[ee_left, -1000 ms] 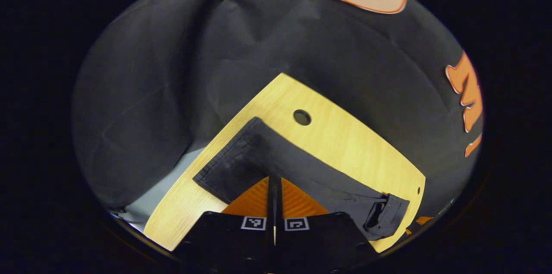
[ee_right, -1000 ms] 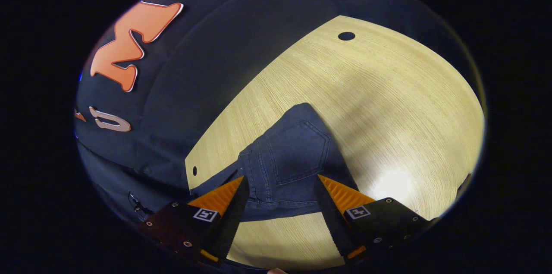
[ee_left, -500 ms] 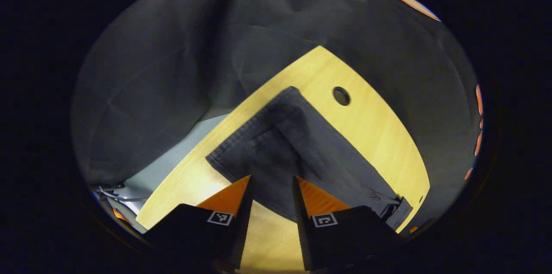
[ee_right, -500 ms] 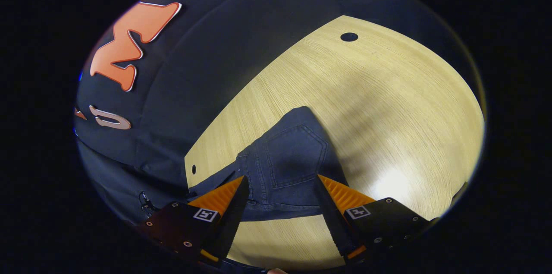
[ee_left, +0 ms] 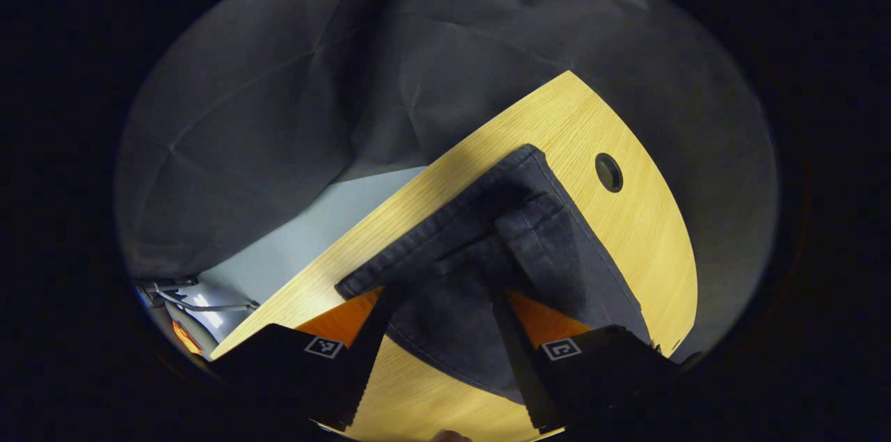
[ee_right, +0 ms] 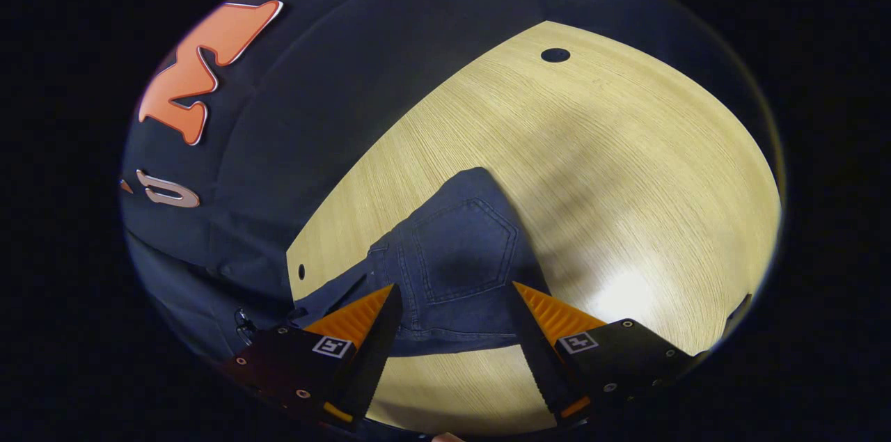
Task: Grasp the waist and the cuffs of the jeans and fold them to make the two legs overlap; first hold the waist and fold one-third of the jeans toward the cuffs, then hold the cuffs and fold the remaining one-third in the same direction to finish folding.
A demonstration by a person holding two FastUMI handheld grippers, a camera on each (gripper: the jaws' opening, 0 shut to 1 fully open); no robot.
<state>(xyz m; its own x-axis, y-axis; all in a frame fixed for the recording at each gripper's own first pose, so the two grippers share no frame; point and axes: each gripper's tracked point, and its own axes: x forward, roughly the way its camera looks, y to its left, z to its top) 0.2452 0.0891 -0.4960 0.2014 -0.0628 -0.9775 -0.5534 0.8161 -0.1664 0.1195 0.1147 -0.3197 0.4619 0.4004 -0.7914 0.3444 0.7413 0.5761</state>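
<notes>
Left gripper (ee_left: 435, 330) agape over jeans (ee_left: 487, 268) on worktop (ee_left: 647, 233); right gripper (ee_right: 452, 330) likewise agape, probably above waist. Clamp both layers before lifting.

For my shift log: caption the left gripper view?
Open left gripper poised over dark jeans lying on the wooden table.

The left tool (ee_left: 438, 351) hangs spread wide over dark jeans (ee_left: 487, 268), its 2 fingers (ee_left: 362, 337) apart above the cloth without pinching it. The jeans lie on the wooden table (ee_left: 647, 247), whose round hole (ee_left: 608, 172) sits ahead and right.
</notes>
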